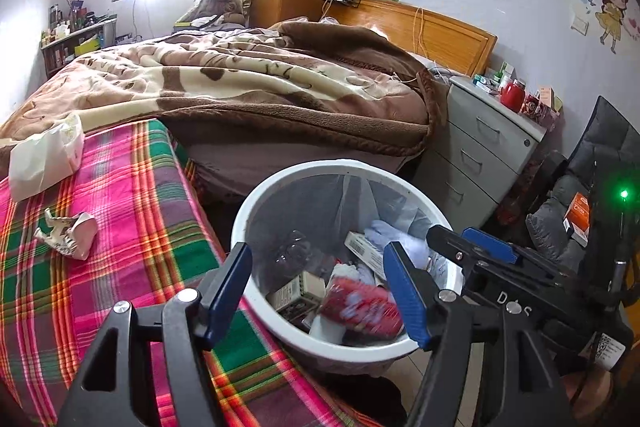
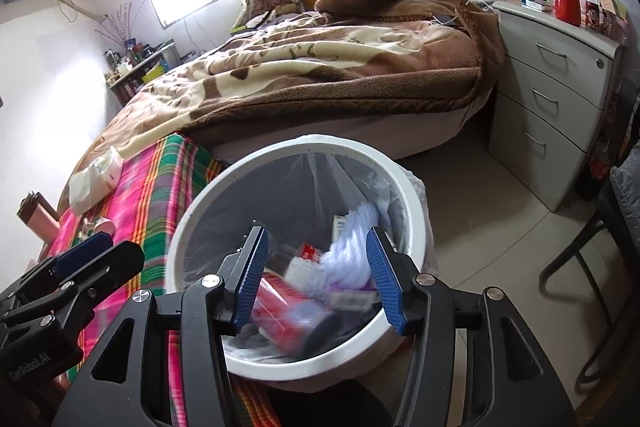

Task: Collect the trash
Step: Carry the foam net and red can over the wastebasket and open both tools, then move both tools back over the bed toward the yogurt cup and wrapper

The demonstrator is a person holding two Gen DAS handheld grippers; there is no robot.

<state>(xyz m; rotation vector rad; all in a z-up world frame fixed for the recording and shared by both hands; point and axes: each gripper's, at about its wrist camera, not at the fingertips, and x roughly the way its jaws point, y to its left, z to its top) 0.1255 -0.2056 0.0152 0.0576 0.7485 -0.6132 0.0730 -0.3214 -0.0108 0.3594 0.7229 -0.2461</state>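
While both claws hang over the bin, these are the things that matter, largest first.

Bed: the plaid bedspread carries the trash not yet collected; the brown blanket lies further up.

Bin: the white bin, lined with a clear bag, stands on the floor just beside the bed. Boxes, a blurred red packet and pale soft stuff already lie in it.

Left claw: jaws apart over the bin, nothing pressed between the blue pads.

Right claw: jaws likewise apart above the bin's mouth, gripping nothing; the blurred red packet shows below it.

White bag: slumped on the bedspread near the blanket's edge. It looks light, thin and floppy, so a pinch on a bunched fold near the top should hold better than a flat side.

Crumpled paper: lies on the bedspread, near the bag. Probably very light, crushable, not fragile. Close across its thickest bulge; loose corners could tear or slip out.
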